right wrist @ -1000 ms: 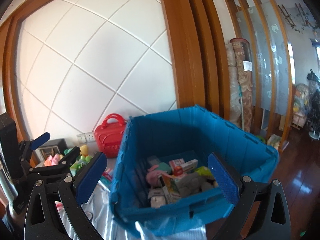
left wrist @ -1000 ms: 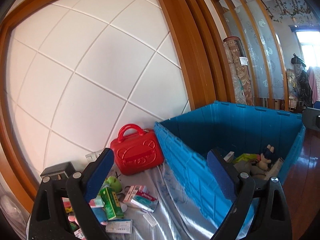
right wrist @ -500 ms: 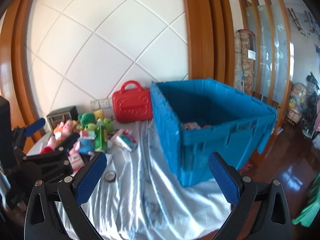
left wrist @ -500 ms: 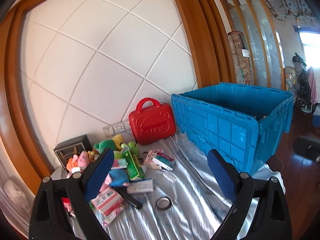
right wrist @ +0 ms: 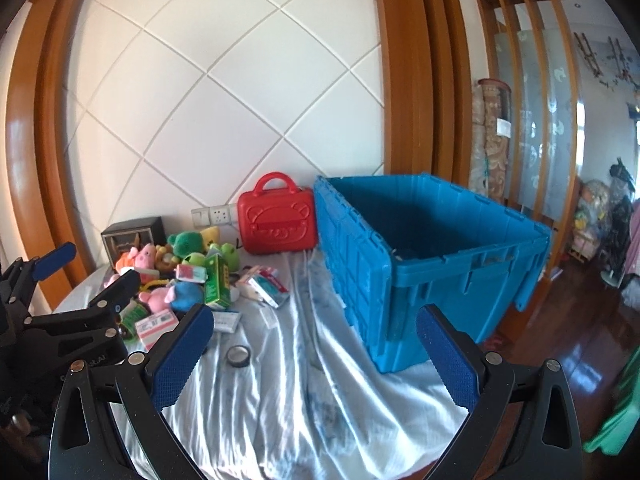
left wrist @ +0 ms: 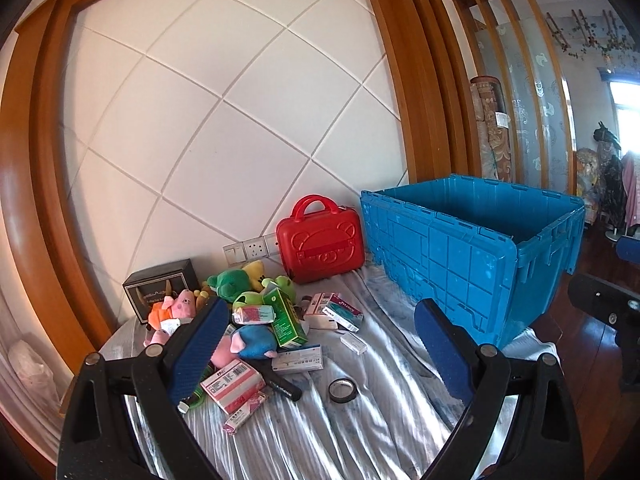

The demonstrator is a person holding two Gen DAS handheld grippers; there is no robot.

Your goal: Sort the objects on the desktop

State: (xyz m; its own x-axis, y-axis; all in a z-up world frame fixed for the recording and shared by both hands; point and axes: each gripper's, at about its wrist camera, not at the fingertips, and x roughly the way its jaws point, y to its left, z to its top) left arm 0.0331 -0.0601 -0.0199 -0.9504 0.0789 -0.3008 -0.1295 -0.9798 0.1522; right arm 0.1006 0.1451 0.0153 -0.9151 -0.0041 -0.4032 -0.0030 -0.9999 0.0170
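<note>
A pile of plush toys [left wrist: 230, 282] and small boxes lies at the table's back left, with a green carton [left wrist: 285, 318], a pink box [left wrist: 232, 385] and a roll of black tape [left wrist: 343, 390]. A big blue crate [left wrist: 476, 248] stands at the right; it also shows in the right wrist view [right wrist: 424, 256]. My left gripper [left wrist: 320, 354] is open and empty, held back over the table's near side. My right gripper [right wrist: 316, 354] is open and empty, in front of the crate. The left gripper shows at the left of the right wrist view [right wrist: 86, 276].
A red toy suitcase [left wrist: 320, 240] stands against the white tiled wall between pile and crate. A dark box [left wrist: 160, 286] sits at the back left. A wrinkled pale cloth [right wrist: 280, 380] covers the table. Wooden floor [right wrist: 580, 340] lies to the right.
Both grippers have pulled back and away from the crate toward the table's near side. The crate's contents have dropped out of sight and the pile of objects has come into view.
</note>
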